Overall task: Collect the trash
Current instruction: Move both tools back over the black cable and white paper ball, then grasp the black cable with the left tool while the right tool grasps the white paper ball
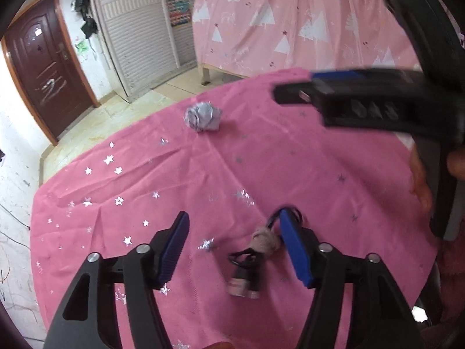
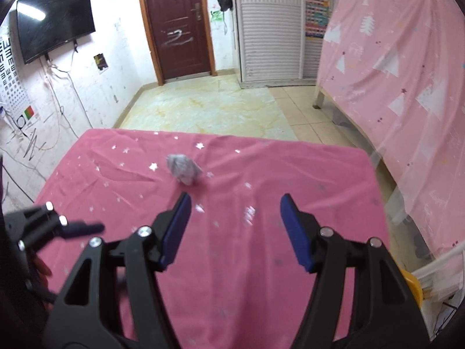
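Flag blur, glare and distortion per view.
Left wrist: right gripper smeared by motion; small dark object between the open left gripper fingers soft; table edge bowed by fisheye. Right wrist: crumpled paper ball slightly blurred; glare on the TV; corners vignetted.

Rows of E's on wall eye chart [image 2: 8, 67]

Both wrist views look steeply down, sharing the paper ball [image 1: 203, 116].

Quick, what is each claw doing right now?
Left claw: open, nothing gripped; a small keychain lies between its fingers.
Right claw: open, empty.
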`<state>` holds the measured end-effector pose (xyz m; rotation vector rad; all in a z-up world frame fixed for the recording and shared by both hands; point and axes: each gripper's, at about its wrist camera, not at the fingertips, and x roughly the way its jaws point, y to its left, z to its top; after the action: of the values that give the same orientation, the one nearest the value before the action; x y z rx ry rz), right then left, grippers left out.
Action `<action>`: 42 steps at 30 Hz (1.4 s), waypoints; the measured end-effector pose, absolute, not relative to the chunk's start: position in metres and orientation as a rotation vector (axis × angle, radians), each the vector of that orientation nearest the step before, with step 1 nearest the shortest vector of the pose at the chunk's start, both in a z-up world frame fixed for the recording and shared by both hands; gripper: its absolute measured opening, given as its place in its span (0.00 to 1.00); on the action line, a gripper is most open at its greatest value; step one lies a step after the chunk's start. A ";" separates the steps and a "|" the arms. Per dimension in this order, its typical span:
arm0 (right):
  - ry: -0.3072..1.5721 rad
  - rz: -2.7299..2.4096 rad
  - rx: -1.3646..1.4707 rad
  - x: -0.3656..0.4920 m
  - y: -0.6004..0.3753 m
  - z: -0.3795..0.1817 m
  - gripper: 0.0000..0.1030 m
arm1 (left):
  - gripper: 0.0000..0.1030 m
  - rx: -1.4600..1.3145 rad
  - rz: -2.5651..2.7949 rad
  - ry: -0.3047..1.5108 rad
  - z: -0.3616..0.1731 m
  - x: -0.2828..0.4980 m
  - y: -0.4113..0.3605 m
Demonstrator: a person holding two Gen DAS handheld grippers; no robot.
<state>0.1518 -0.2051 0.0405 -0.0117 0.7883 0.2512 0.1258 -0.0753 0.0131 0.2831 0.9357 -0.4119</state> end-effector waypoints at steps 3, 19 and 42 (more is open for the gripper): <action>0.799 0.277 -0.022 0.168 -0.188 0.038 0.60 | 0.51 0.274 -0.452 0.936 0.008 0.126 -0.071; 0.916 0.305 -0.107 0.225 -0.131 0.003 0.59 | 0.47 0.251 -0.616 0.902 0.000 0.114 -0.073; 0.832 0.238 -0.076 0.203 -0.154 0.018 0.30 | 0.13 0.242 -0.603 0.884 0.021 0.085 -0.074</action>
<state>0.2026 -0.1538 0.0182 -0.0759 0.8316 0.2379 0.0854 -0.0743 0.0206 0.2418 0.8843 -0.6035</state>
